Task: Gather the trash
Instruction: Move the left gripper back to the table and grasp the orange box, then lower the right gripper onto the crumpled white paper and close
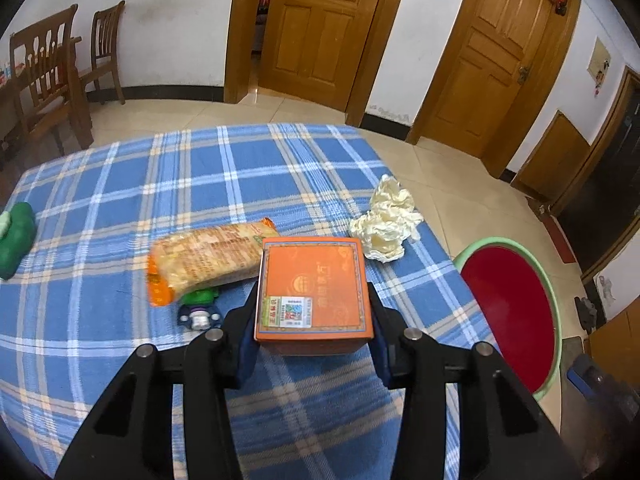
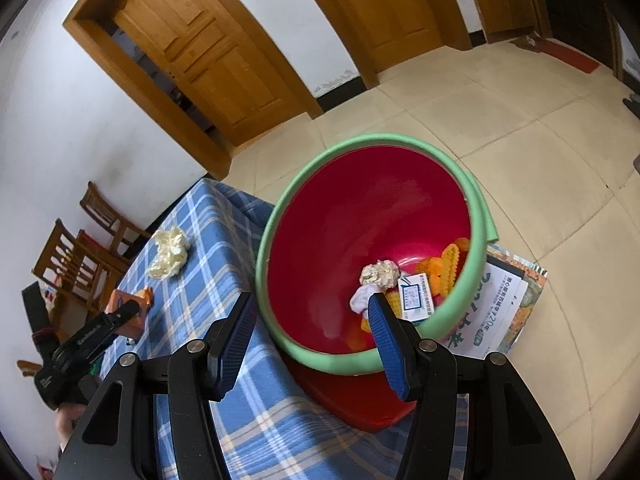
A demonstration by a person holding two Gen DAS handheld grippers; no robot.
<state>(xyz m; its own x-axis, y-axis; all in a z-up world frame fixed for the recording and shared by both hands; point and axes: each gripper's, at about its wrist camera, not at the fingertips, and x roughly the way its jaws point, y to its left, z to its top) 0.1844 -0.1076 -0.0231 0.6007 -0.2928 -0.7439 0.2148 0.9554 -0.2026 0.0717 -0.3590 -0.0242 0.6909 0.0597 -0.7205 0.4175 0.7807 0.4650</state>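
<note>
An orange box (image 1: 316,272) sits between the blue pads of my left gripper (image 1: 314,304), which is shut on its two sides above the blue checked tablecloth (image 1: 120,200). Left of it lie a long biscuit pack (image 1: 208,260) and a small green and blue item (image 1: 199,312). A crumpled cream tissue (image 1: 386,224) lies near the table's right edge. My right gripper (image 2: 311,300) stands open and holds nothing, over the edge of a red basin with a green rim (image 2: 280,216). The basin holds a paper ball (image 2: 380,274), a white and blue carton (image 2: 416,298) and orange wrappers (image 2: 448,264).
A green object (image 1: 16,240) lies at the table's left edge. The basin rests on a red stool (image 2: 360,400) beside the table, with a printed carton (image 2: 504,304) behind it. Wooden chairs (image 1: 44,72) and doors (image 1: 320,24) stand beyond on a tiled floor.
</note>
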